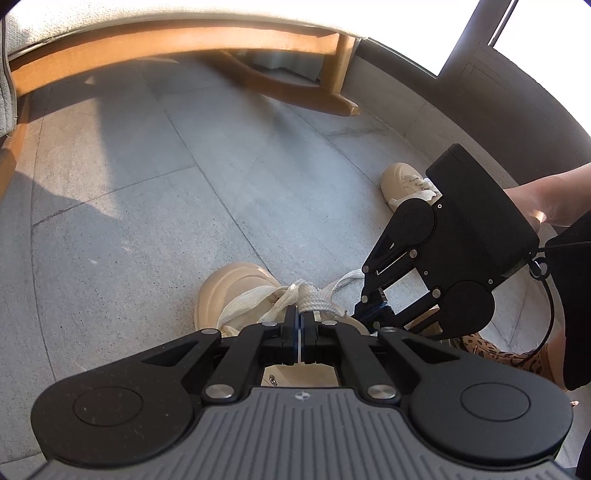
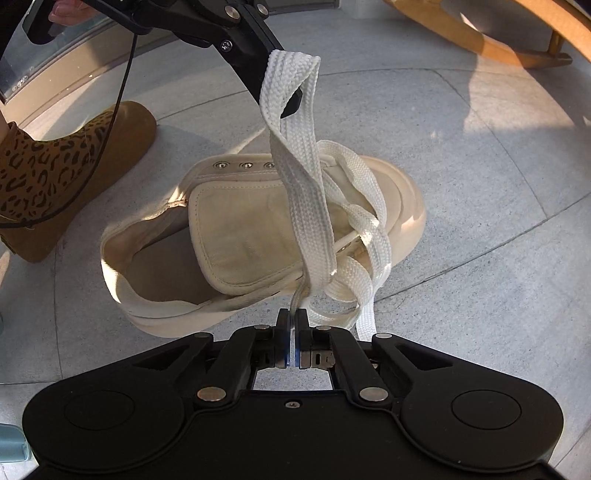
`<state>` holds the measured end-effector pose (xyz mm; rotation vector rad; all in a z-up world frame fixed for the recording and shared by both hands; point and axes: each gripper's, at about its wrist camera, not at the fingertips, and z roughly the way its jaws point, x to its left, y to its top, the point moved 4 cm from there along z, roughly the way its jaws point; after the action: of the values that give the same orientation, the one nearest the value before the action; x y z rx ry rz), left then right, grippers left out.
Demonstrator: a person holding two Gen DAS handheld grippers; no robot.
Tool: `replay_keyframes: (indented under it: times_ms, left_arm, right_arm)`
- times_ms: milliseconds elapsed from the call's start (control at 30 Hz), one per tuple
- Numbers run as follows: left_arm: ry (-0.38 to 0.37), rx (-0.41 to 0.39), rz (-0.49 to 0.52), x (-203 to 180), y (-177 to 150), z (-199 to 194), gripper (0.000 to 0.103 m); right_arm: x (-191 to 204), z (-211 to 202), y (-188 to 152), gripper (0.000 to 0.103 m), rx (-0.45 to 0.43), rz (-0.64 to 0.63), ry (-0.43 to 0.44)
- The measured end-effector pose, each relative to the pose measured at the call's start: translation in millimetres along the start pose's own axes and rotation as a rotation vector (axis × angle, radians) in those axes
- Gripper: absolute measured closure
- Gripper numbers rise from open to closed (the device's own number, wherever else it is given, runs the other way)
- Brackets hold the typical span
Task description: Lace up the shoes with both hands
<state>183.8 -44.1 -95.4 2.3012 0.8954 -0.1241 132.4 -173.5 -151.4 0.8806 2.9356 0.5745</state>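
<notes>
Bright daylight from window (image 1: 546, 22), blown out white. Long hard shadows across grey tile floor (image 1: 147, 177). Sun patches on floor, warm glare on cream shoe (image 2: 402, 199). Strong fisheye bending at edges, dark corners. Focus mostly sharp.

Two cream shoes (image 1: 236, 295) (image 1: 400, 182) (one lower centre, one at right of the left wrist view). One white lace (image 2: 306, 206). Two grippers (image 1: 300, 325) (image 2: 293, 332). One leopard-print boot (image 2: 55, 177). One wooden rocking chair (image 1: 295, 81).
</notes>
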Motion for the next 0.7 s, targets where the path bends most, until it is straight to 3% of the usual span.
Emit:
replay_keyframes:
  times_ms: [100, 267, 400, 500, 700]
  left_arm:
    - [-0.038, 0.027, 0.013, -7, -3, 5, 0.100]
    - [-0.065, 0.088, 0.049, -18, -8, 17, 0.078]
    - [-0.060, 0.102, 0.058, -20, -9, 23, 0.076]
    - [-0.038, 0.101, 0.073, -20, -5, 31, 0.076]
    - [-0.025, 0.110, 0.099, -25, 7, 42, 0.076]
  right_arm:
    - [-6, -6, -8, 0.103, 0.013, 0.038, 0.021]
    - [-21, -12, -43, 0.103, 0.114, 0.064, -0.022]
    - [-39, -25, -69, 0.103, 0.163, 0.137, -0.028]
    - [-46, -34, -77, 0.103, 0.153, 0.230, 0.040]
    - [-54, -40, -78, 0.103, 0.037, 0.530, 0.295]
